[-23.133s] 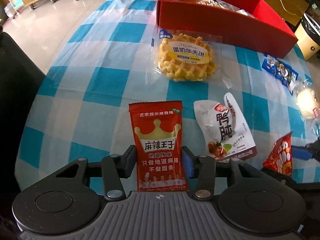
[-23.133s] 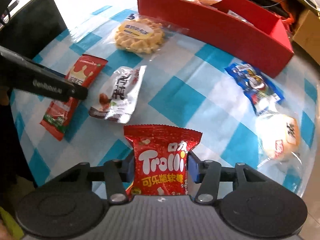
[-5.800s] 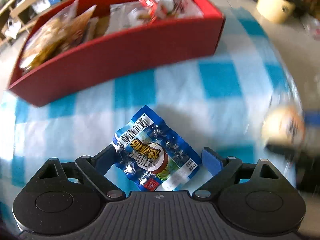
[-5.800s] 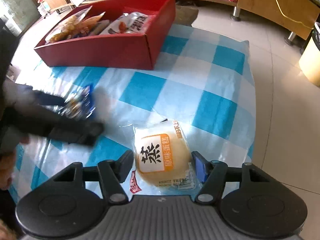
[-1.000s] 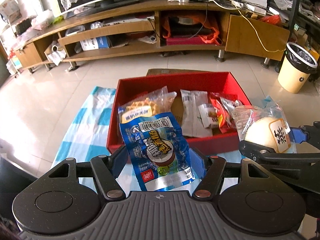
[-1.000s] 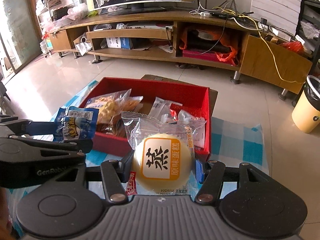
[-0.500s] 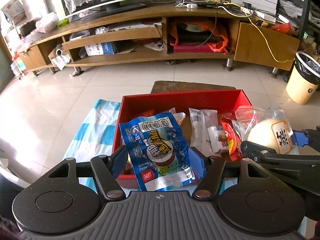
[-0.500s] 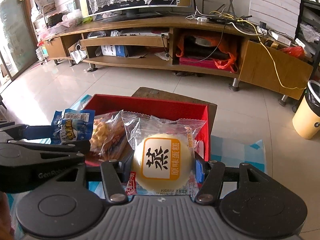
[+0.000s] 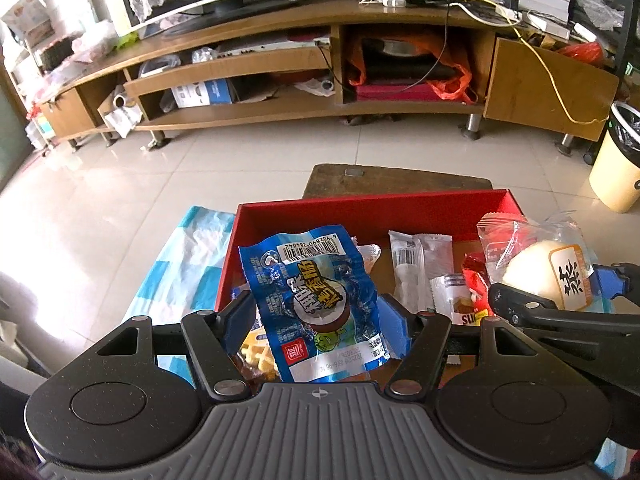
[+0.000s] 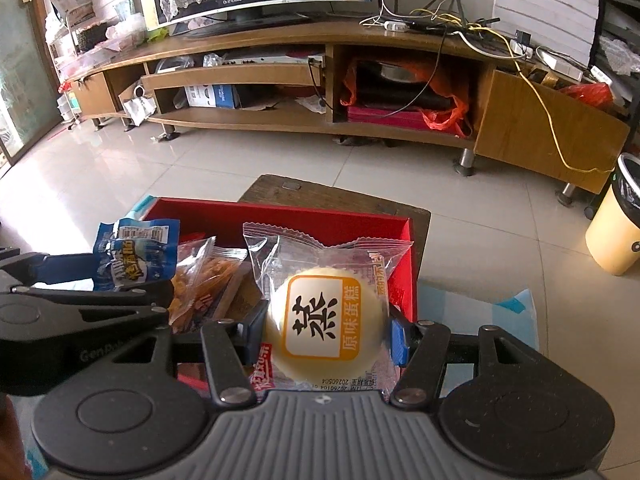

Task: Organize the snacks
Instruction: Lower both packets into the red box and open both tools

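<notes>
A: Two carries at once — left hand-held gripper [image 9: 316,316] clamped on the blue sausage packet [image 9: 316,300], right hand-held gripper [image 10: 326,330] pinching the wrapped steamed cake [image 10: 324,320] by its sides.

B: Both loads up in the air over the red box [image 9: 372,212], not resting on anything. Box directly ahead of and below both sets of fingers, open top facing up.

A: Blue packet's long axis running away from the left hand-held gripper, barcode end farthest out, hanging over the left part of the box where a waffle pack [image 9: 256,354] peeks out underneath.

B: Cake over the right part, near the right wall [image 10: 406,264]. Orange-tinted snack bags [image 10: 208,284] just to its left, white sachets [image 9: 420,264] in the middle.

A: Neither hand closer in any way that matters — side by side, one per half of the box. Blue checked cloth [image 9: 184,264] on the surface showing only at the edges.

B: Probably just a short drop left, straight down, then release. Risk, as a guess: the cake's loose wrapper snagging on the right wall, or the packet sliding off the pile below.
</notes>
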Available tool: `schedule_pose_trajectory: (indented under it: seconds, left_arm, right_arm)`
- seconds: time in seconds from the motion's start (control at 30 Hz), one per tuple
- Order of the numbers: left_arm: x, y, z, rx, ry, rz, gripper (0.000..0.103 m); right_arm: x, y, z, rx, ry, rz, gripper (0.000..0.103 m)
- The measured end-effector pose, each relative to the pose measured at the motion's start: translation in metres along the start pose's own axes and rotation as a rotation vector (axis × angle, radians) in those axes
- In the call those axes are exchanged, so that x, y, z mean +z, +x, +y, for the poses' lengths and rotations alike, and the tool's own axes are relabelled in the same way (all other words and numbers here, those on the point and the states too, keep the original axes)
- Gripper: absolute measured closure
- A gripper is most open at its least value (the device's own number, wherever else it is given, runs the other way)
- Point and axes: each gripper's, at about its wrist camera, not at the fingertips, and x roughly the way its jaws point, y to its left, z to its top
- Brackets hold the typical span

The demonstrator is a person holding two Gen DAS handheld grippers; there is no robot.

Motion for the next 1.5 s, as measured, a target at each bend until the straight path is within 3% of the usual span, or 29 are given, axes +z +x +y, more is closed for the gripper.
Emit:
schedule_pose_trajectory:
  seconds: [0.8, 1.17, 1.5]
  left_arm:
    - [0.008, 0.034, -0.008, 0.032, 0.014, 0.047, 0.031]
    - [0.007, 0.048, -0.011, 0.044, 0.025, 0.076, 0.026]
    - [0.008, 0.054, -0.006, 0.042, 0.010, 0.106, 0.023]
  right_arm:
    - [0.008, 0.038, -0.002, -0.032, 0.005, 0.066, 0.048]
    - [0.006, 0.053, -0.008, -0.037, 0.024, 0.110, 0.047]
    - [0.006, 0.062, -0.008, -0.054, 0.017, 0.120, 0.041]
